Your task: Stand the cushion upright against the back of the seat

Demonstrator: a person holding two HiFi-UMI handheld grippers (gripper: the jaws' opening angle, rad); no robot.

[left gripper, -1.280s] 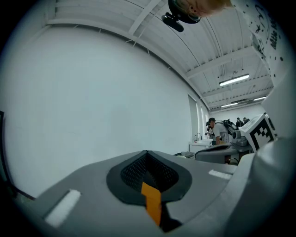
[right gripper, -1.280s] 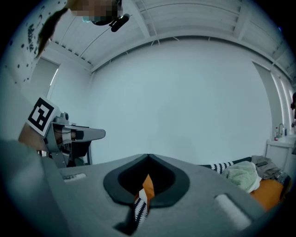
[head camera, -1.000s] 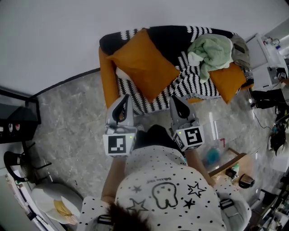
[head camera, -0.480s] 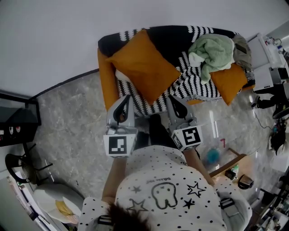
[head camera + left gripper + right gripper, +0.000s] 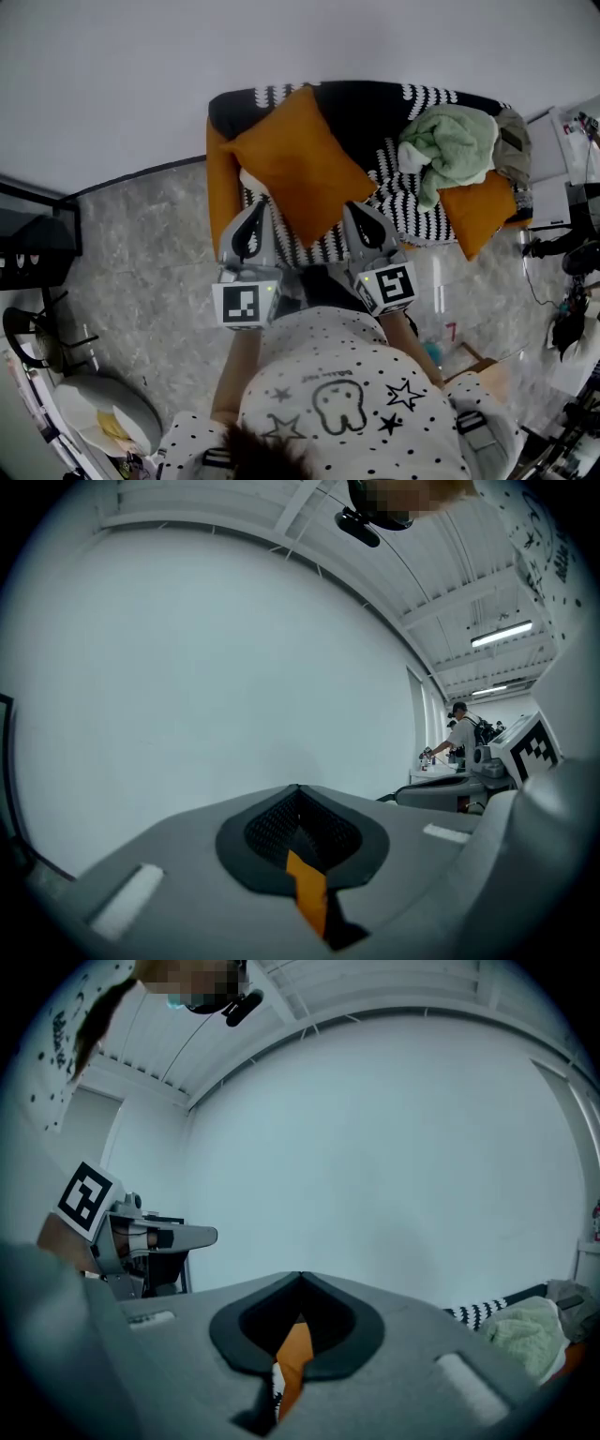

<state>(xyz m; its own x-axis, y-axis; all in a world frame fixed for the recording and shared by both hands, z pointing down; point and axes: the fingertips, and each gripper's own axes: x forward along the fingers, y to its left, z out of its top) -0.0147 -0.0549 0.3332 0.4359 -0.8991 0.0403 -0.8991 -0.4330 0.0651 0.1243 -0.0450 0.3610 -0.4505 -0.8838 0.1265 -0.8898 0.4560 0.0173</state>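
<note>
An orange cushion (image 5: 300, 159) lies flat and askew on the left part of the seat of a sofa (image 5: 217, 178) draped with a black-and-white striped throw (image 5: 394, 192). Its near corner points at me, between my two grippers. My left gripper (image 5: 255, 208) is shut and empty, just left of that corner at the seat's front edge. My right gripper (image 5: 353, 208) is shut too, just right of the corner. In the left gripper view the closed tips (image 5: 298, 789) face the white wall; a sliver of orange shows below them. The right gripper view shows the same past its tips (image 5: 300, 1279).
A green cloth (image 5: 450, 145) is heaped on the right of the seat above a second orange cushion (image 5: 483, 216). A black shelf (image 5: 37, 244) stands at the left, a white stool (image 5: 103, 417) at bottom left, and desks with equipment (image 5: 572, 159) at the right.
Both grippers have come forward to the sofa, still shut. The cushion's near corner now lies between them instead of ahead of them.
</note>
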